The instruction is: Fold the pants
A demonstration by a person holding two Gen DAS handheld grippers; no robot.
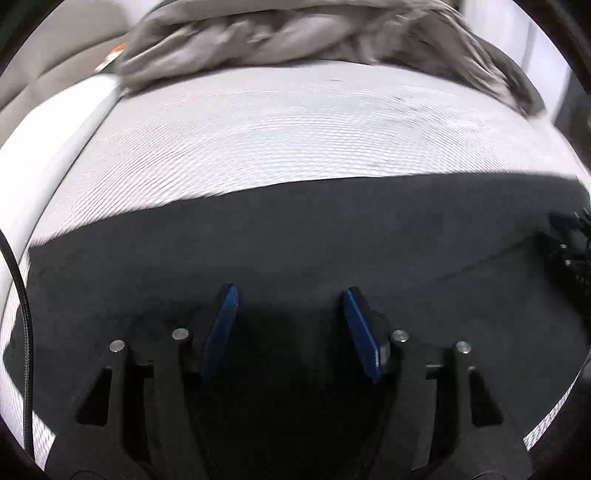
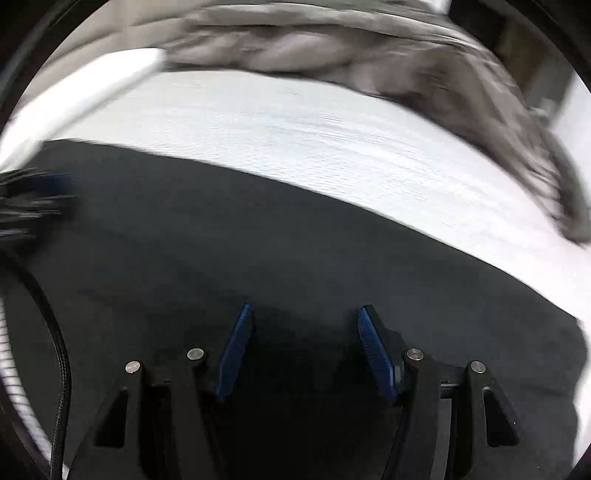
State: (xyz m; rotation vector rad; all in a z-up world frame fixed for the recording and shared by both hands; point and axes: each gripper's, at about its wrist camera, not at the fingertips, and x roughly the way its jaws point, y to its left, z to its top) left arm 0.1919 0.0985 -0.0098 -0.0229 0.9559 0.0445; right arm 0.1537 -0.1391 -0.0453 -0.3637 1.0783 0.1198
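The dark charcoal pants lie flat across the white striped bed sheet, filling the lower half of the left wrist view. My left gripper is open just above the pants, with nothing between its blue pads. In the right wrist view the same pants spread below my right gripper, which is also open and empty. The right gripper shows as a dark shape at the right edge of the left wrist view. The left gripper shows blurred at the left edge of the right wrist view.
A crumpled grey-brown blanket is heaped along the far side of the bed, and it also shows in the right wrist view. The mattress's left edge drops to a pale floor. A black cable hangs at the left.
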